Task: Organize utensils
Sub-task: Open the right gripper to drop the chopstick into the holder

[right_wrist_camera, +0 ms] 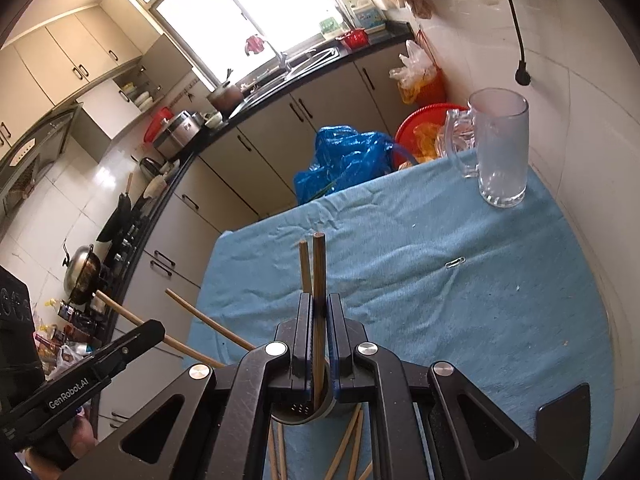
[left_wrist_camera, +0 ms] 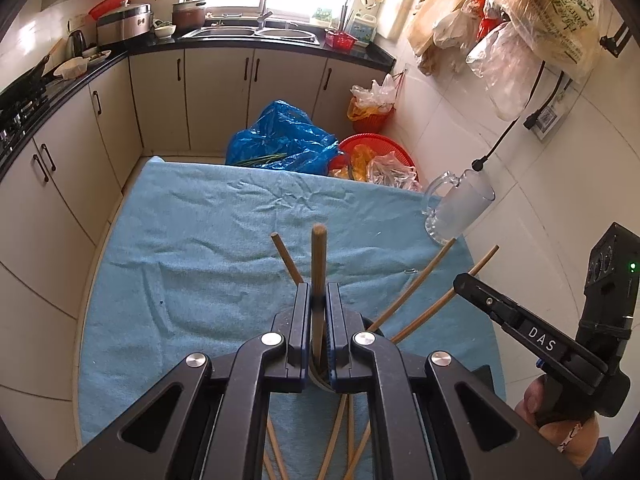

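My left gripper is shut on a wooden chopstick that points up and away; a second chopstick angles out to its left. My right gripper is shut on another chopstick, with a second one beside it. Under each gripper sits a round dark utensil holder; it also shows in the left wrist view. Loose chopsticks lie on the blue towel below. The right gripper appears at the right of the left wrist view, the left gripper at the left of the right wrist view.
A clear glass mug stands at the towel's far right corner; it also shows in the left wrist view. A paper clip lies on the towel. Blue plastic bag and red basket sit beyond the far edge. Kitchen cabinets surround.
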